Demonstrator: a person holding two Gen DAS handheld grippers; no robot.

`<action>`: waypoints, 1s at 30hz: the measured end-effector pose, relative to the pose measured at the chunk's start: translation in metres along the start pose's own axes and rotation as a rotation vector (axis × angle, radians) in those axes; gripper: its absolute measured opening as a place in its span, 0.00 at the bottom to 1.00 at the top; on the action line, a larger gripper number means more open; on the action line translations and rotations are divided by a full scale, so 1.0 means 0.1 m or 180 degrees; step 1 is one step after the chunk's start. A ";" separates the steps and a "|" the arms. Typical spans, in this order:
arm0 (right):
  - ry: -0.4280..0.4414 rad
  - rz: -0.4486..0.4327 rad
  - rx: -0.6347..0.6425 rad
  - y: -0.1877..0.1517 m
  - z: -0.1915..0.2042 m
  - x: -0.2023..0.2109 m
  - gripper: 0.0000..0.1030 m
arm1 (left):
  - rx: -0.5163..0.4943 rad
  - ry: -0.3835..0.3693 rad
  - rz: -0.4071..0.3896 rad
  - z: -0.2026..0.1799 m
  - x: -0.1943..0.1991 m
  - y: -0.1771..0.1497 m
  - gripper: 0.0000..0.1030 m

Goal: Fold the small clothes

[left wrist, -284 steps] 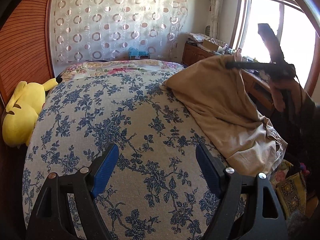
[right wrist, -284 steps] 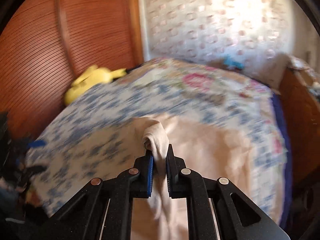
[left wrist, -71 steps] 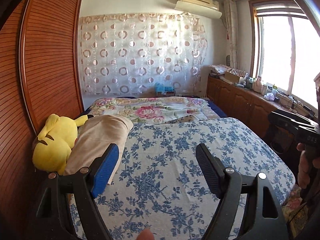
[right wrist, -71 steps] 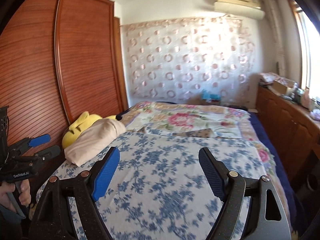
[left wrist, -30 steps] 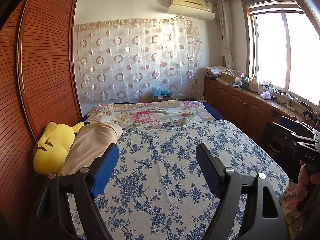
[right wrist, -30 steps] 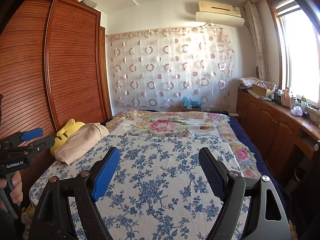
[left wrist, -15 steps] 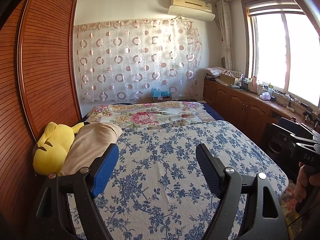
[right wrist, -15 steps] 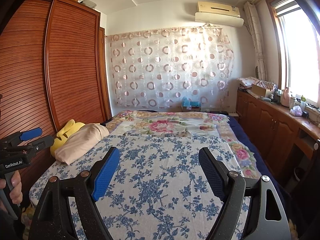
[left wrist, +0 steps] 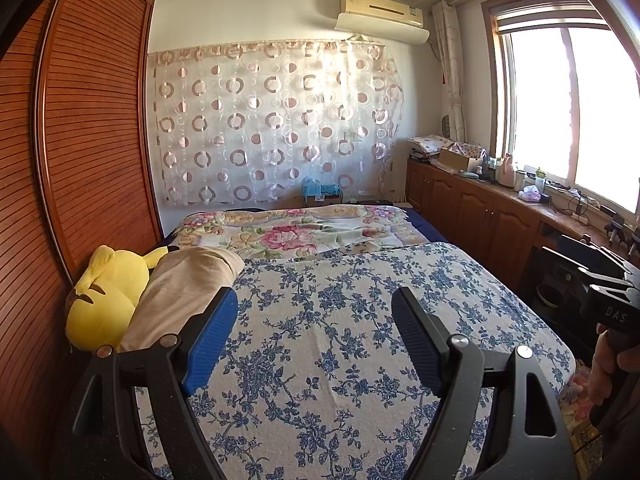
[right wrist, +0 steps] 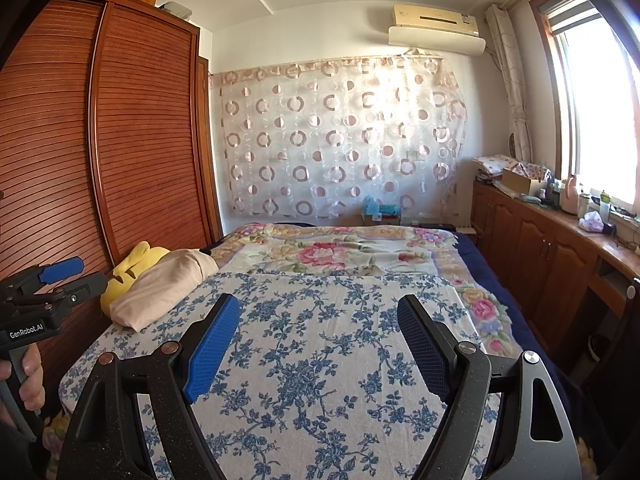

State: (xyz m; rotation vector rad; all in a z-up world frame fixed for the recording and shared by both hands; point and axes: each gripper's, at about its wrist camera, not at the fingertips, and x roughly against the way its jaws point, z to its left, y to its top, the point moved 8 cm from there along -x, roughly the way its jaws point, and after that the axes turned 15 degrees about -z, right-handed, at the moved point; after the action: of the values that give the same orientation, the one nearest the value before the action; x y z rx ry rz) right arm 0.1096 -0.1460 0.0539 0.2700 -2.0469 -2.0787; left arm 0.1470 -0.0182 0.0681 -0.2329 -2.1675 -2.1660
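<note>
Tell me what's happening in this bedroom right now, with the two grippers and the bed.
A person holds a two-finger gripper in each hand above the bed. The left gripper and the right gripper are both open and empty. The beige garment lies folded at the bed's left edge, leaning against a yellow plush toy. The blue floral cover holds no other clothes, so this piece looks finished.

Both grippers hover with jaws spread wide and nothing between them, the left gripper (left wrist: 314,336) and the right gripper (right wrist: 318,344) each tilted slightly downward, a hand (right wrist: 24,376) gripping the left one's handle.
</note>
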 end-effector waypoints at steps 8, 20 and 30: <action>0.0000 -0.0002 0.0000 -0.01 0.00 0.01 0.80 | 0.0000 0.0001 0.0001 -0.01 0.01 0.00 0.78; -0.0006 -0.0009 -0.0006 -0.02 -0.01 0.01 0.80 | -0.0002 -0.0001 -0.0006 0.00 0.01 -0.02 0.78; -0.0013 -0.0021 -0.0003 -0.01 0.00 0.00 0.80 | 0.0001 0.0001 -0.0010 -0.01 0.01 -0.01 0.78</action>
State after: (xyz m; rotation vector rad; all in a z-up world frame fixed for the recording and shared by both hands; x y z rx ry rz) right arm 0.1097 -0.1464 0.0525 0.2727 -2.0500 -2.0858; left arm 0.1454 -0.0193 0.0670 -0.2292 -2.1696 -2.1671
